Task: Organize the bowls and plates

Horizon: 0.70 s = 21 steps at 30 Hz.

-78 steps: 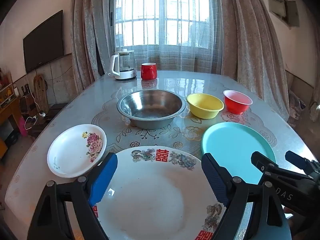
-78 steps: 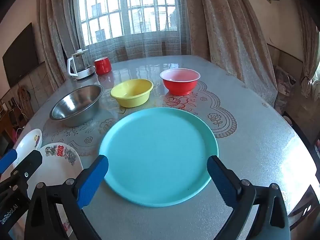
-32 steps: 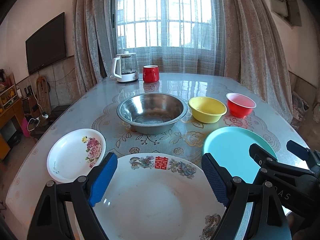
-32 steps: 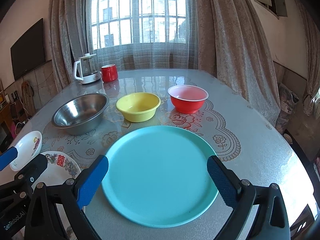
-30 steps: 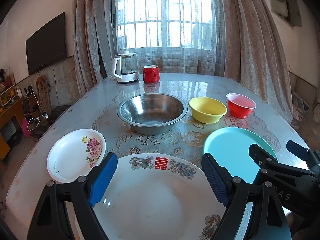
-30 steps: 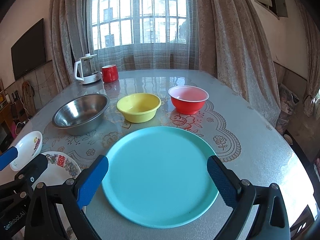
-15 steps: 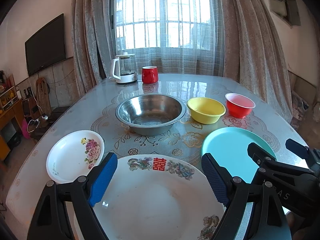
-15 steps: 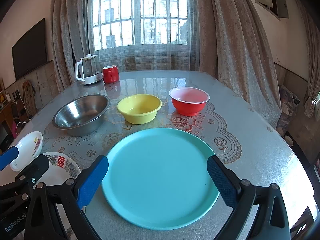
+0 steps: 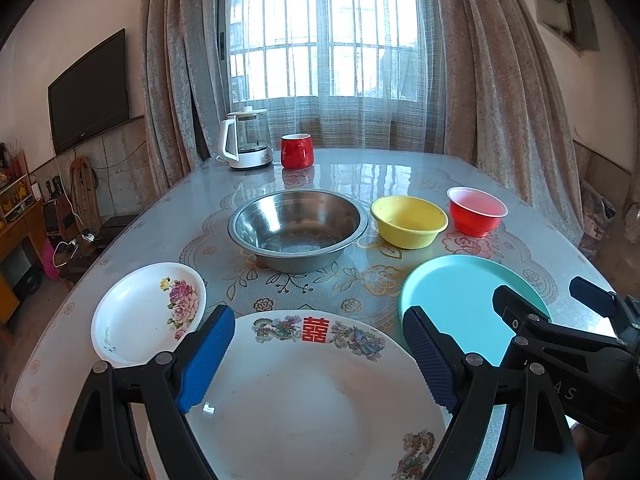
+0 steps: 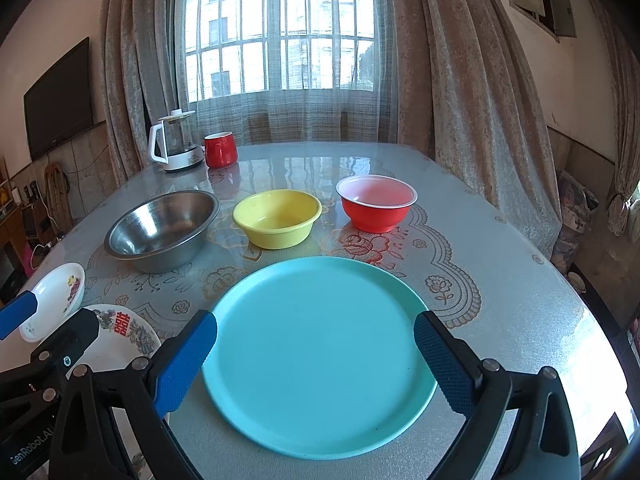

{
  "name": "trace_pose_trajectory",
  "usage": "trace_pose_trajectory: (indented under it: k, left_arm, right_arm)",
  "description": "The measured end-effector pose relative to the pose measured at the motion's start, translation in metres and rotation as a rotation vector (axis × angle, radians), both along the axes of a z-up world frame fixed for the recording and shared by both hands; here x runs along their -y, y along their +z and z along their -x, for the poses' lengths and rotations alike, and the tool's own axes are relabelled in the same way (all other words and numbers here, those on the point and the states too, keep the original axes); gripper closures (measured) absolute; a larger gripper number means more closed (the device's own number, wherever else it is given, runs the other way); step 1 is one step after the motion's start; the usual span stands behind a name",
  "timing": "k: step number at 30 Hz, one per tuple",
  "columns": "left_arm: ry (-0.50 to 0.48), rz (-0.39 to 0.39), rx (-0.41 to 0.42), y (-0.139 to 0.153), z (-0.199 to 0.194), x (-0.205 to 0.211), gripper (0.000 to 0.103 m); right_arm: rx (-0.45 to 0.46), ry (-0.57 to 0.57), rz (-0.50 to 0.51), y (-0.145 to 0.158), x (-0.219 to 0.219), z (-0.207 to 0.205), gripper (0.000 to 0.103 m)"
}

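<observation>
Your left gripper (image 9: 318, 356) hangs jaws apart over the large white dragon-pattern plate (image 9: 316, 396); your right gripper (image 10: 316, 356), jaws apart too, hangs over the teal plate (image 10: 320, 356). Beyond stand the steel bowl (image 9: 298, 229), yellow bowl (image 10: 277, 218) and red bowl (image 10: 376, 202); the small floral plate (image 9: 148, 312) lies left.

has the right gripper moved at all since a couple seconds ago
Yes. In the right wrist view the right gripper has tilted upward: the window and the red bowl sit lower in frame, and the teal plate too.
</observation>
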<state>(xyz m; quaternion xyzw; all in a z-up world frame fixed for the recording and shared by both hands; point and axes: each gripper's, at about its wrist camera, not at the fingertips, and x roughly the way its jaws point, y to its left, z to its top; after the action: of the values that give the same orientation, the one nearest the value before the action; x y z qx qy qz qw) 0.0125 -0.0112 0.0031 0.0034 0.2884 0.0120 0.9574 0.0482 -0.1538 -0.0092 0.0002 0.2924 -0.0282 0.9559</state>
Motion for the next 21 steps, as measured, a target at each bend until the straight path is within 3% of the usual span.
trace_pose_trajectory:
  k: [21]
  left_arm:
    - [-0.018, -0.007, -0.001, 0.0016, -0.0028, 0.0059, 0.016]
  right_arm:
    - [-0.002, -0.005, 0.001, 0.0000, 0.0033, -0.0017, 0.002]
